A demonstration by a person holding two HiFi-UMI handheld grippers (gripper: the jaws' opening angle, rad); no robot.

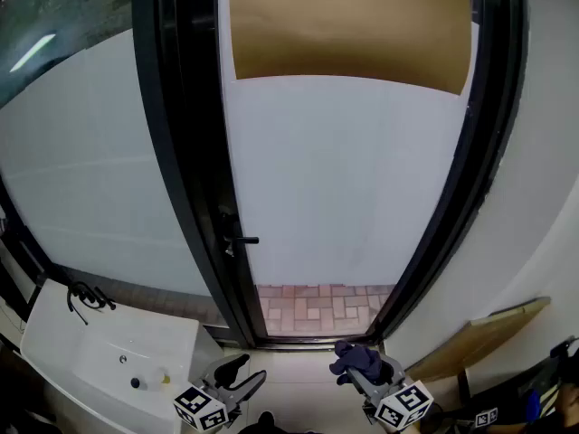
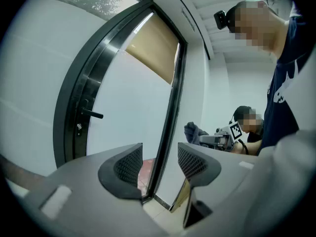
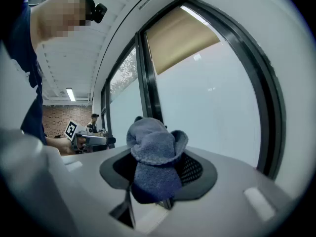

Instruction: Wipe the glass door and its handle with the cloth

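The glass door (image 1: pixel 348 179) stands ahead in a black frame, frosted, with a brown blind (image 1: pixel 348 25) at its top. Its black handle (image 1: pixel 242 240) juts from the left stile, also in the left gripper view as the handle (image 2: pixel 92 114). My right gripper (image 1: pixel 355 365) is low at the bottom right, shut on a bunched blue-grey cloth (image 1: pixel 356 359); in the right gripper view the cloth (image 3: pixel 155 154) fills the jaws. My left gripper (image 1: pixel 237 375) hangs at the bottom centre-left, open and empty (image 2: pixel 159 164). Both are well short of the glass.
A white basin (image 1: pixel 118 355) with a black tap (image 1: pixel 83 297) sits at the lower left. Wooden boards (image 1: pixel 479 337) lean on the wall at the right. Brick paving (image 1: pixel 321 306) shows through the clear strip at the door's foot. Another frosted pane (image 1: pixel 86 170) lies left.
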